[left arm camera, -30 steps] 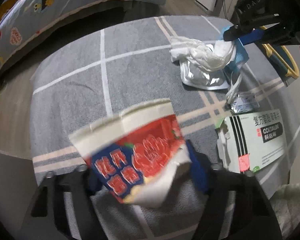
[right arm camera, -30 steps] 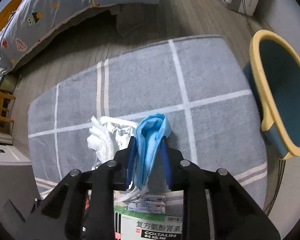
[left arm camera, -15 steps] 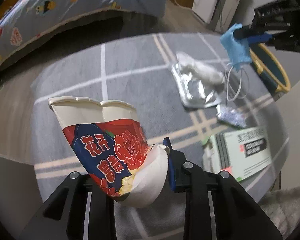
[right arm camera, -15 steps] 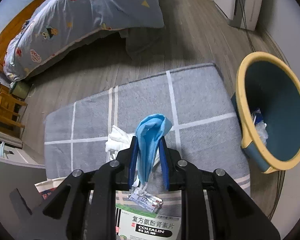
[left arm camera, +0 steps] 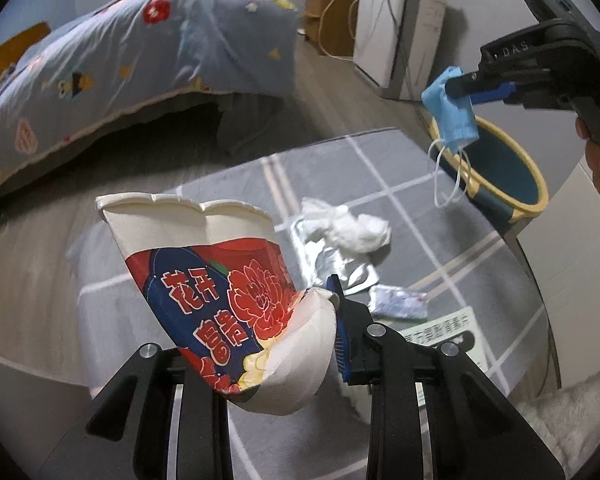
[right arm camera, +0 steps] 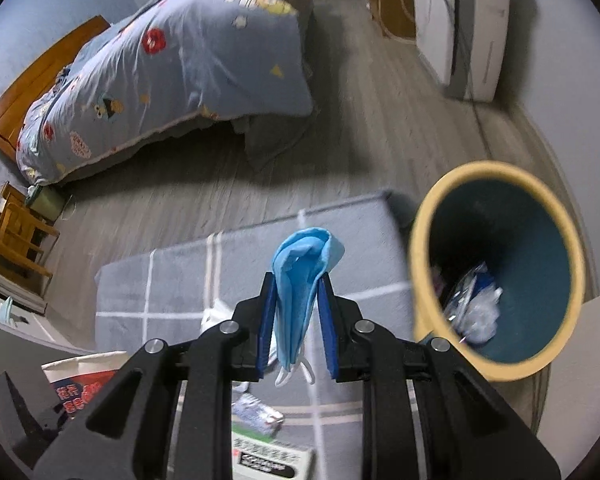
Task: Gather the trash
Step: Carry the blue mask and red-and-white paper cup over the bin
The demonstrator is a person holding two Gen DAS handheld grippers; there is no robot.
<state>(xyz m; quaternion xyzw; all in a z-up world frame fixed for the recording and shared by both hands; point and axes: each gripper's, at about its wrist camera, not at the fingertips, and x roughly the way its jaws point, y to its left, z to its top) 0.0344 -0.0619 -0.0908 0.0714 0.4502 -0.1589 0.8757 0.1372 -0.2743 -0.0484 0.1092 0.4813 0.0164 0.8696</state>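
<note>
With our right gripper (right arm camera: 296,322) clamping the blue mask (right arm camera: 302,280) just left of the bin (right arm camera: 420,240), nearer it than our left gripper (left arm camera: 260,344), which pinches the paper cup (left arm camera: 228,280).

My left finger pad hidden behind crushed cup (left arm camera: 236,288). Medicine box (right arm camera: 274,460) cut off by my frame edge, print blurred. Bin (right arm camera: 496,276) contents too smeared to identify.
</note>
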